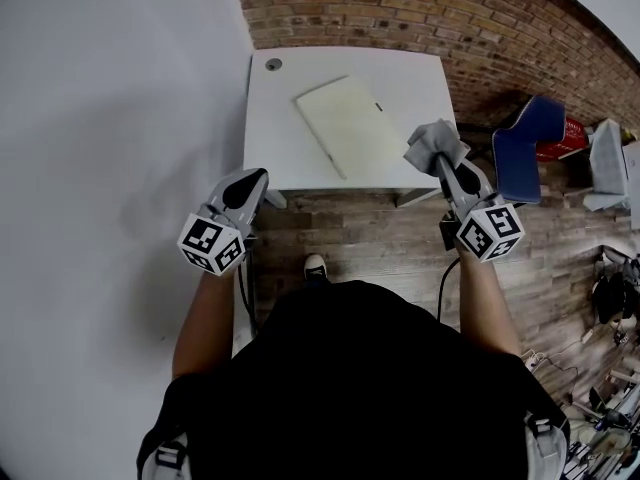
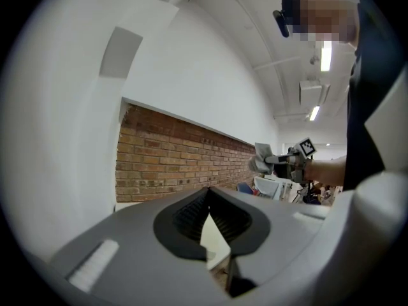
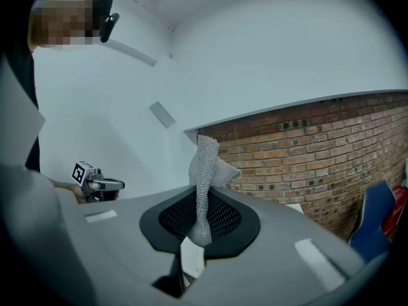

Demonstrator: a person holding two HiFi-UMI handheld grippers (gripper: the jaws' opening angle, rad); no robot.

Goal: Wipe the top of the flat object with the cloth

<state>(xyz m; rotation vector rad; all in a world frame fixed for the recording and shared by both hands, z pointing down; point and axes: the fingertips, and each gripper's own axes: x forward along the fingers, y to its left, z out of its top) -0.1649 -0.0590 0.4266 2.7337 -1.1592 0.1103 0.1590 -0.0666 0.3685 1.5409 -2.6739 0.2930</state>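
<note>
The right tool point(image 1: 446, 168) is clenched on the grey cloth point(image 1: 435, 146) at the counter's point(image 1: 285, 148) near right corner. The cream flat object point(image 1: 352, 126) lies askew mid-counter; the left tool point(image 1: 255, 178), clenched on nothing, hangs by the near left corner

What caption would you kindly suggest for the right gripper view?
Right gripper pinching a grey cloth upright, brick wall behind.

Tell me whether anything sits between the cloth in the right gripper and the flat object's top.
Nothing visible does. The cloth, pinched in the right gripper, is at the white table's near right edge; the flat object lies bare left of it. The left gripper is off at the near left corner.
</note>
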